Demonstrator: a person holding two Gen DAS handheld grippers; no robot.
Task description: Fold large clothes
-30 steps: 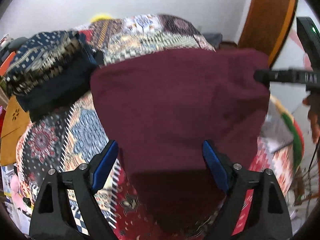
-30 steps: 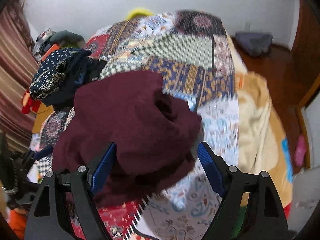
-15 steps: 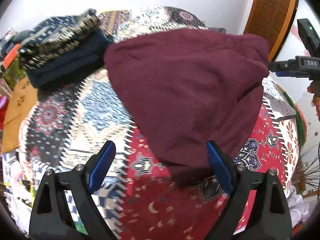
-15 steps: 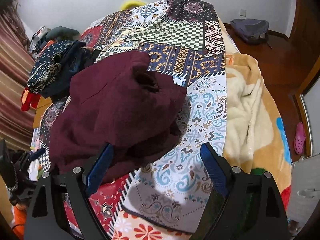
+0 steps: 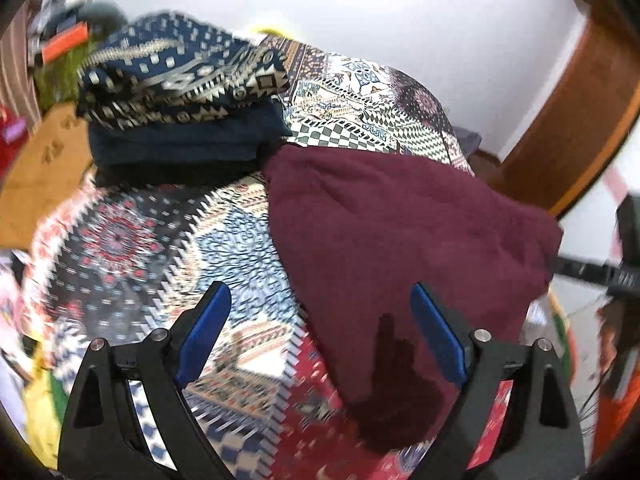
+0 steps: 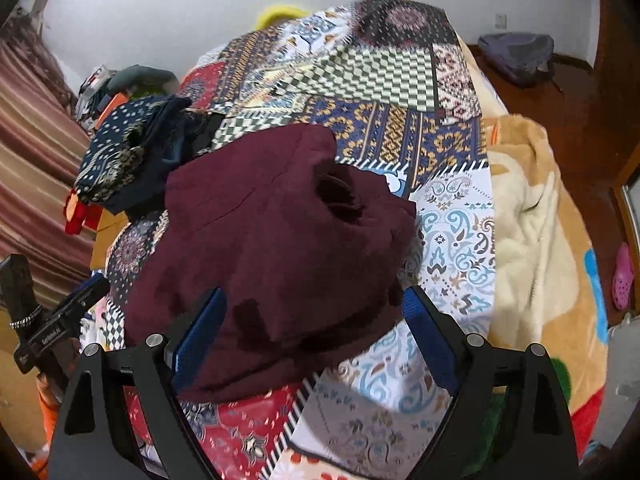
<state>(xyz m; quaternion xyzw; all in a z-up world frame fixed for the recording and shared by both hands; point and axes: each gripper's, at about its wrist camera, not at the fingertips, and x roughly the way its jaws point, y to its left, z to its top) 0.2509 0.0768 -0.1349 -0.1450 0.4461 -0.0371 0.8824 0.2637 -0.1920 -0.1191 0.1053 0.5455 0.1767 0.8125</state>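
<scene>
left wrist view: bedroom, white wall behind, wooden door frame at right. the bed (image 5: 132, 240) is covered by a patchwork quilt (image 5: 224, 248); frame is motion-blurred at the edges. the maroon garment (image 5: 400, 240) lies on the quilt right of centre, bunched into a rough wedge, its near tip reaching toward the camera. a stack of folded clothes (image 5: 180, 108), navy with pale print, sits at the garment's far left corner; judged to be finished pieces set aside so the middle of the bed stays free for folding. left claw (image 5: 320, 332) is spread wide, blue pads well apart, gripping nothing; the right pad overlaps the garment in the picture, contact cannot be told. a black bar of the other tool shows at the right edge beside the garment's far corner.

right wrist view: same bed from the other side; a cream blanket (image 6: 532, 240) lies on its right part, floor with a grey bag (image 6: 516, 54) beyond. maroon garment (image 6: 272, 248) is heaped, not flat, with a dark opening on top, likely neck or sleeve. folded stack (image 6: 132, 156) touches its far left edge. right claw (image 6: 312, 332) is wide open and empty, hovering over the garment's near edge; the left pad overlaps the cloth, contact unclear. the other tool is visible low at left.

judgement: the garment needs spreading before any fold; both claws look poised for a fresh grip.
</scene>
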